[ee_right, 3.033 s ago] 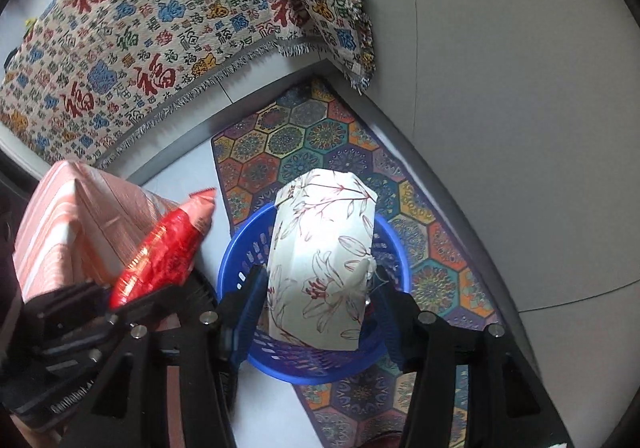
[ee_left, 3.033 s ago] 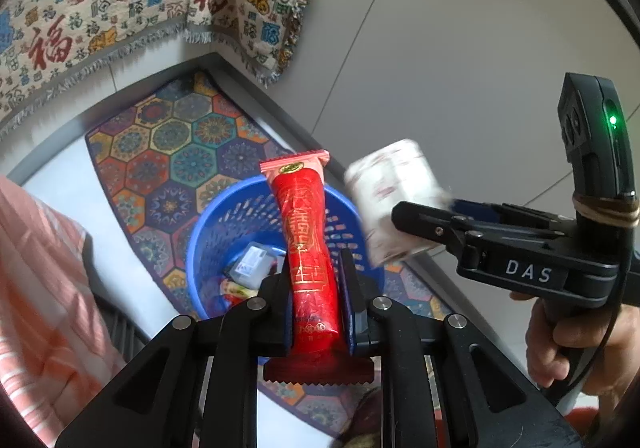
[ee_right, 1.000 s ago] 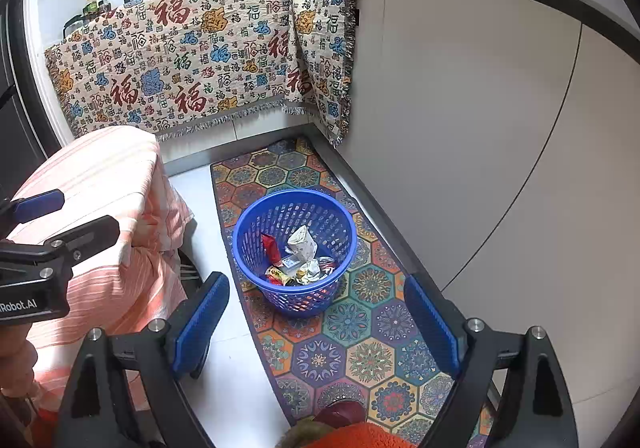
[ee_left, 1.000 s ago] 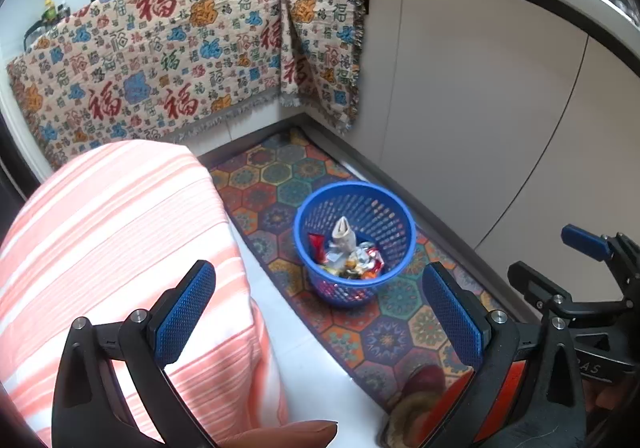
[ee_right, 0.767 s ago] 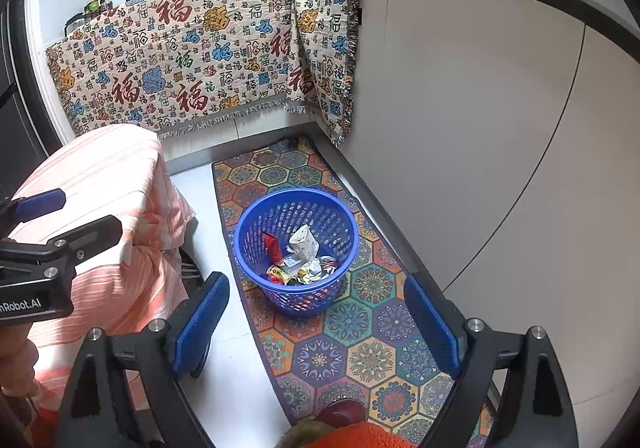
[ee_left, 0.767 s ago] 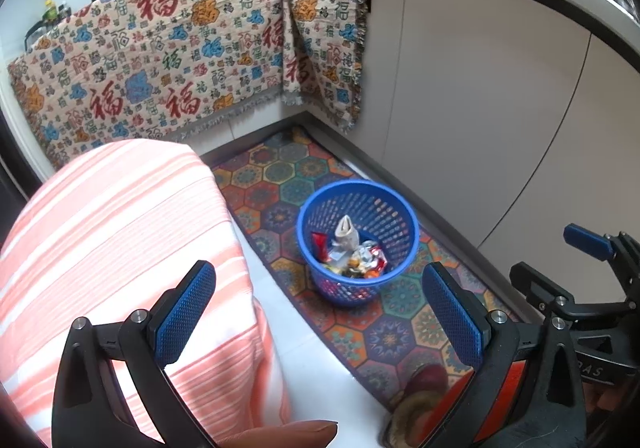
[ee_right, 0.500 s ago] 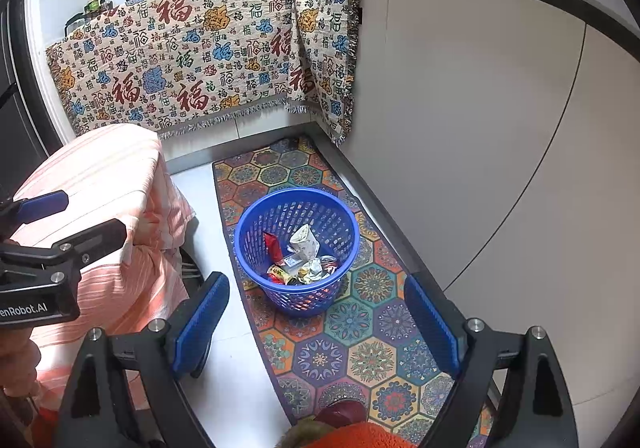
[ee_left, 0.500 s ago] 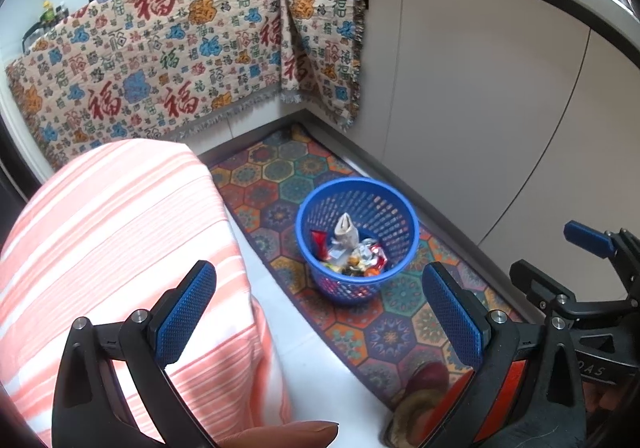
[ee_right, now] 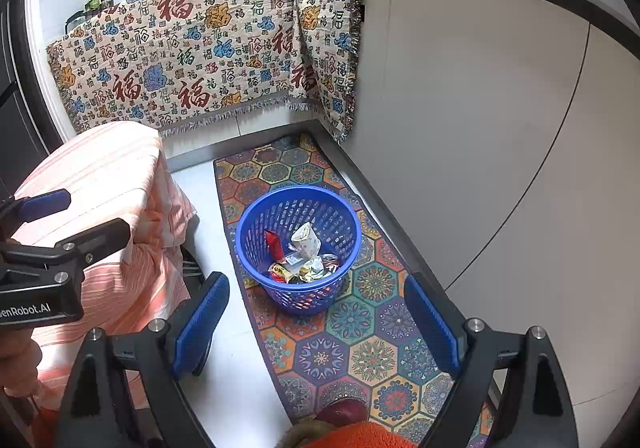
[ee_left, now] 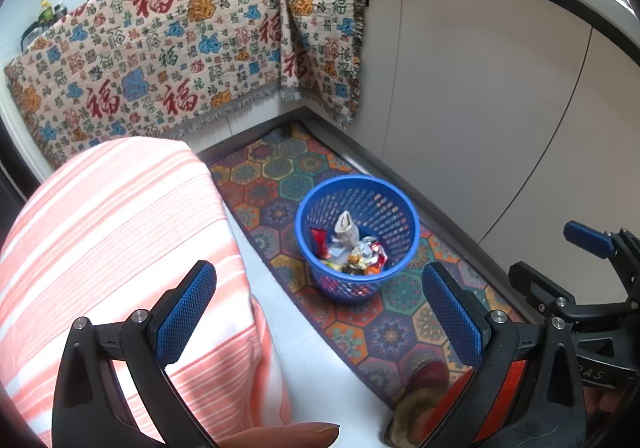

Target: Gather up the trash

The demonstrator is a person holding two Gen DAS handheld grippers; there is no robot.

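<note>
Both hand-held grippers, left [ee_left: 320, 322] and right [ee_right: 316, 324], gape empty; basket [ee_right: 298, 244] on floor mat [ee_right: 360, 348] ahead-below both, trash [ee_right: 300, 260] inside; right looks nearer.

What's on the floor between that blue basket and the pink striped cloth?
Between the blue basket and the pink striped cloth, only the patterned rug's edge and bare pale floor, clearest in the right wrist view.
</note>
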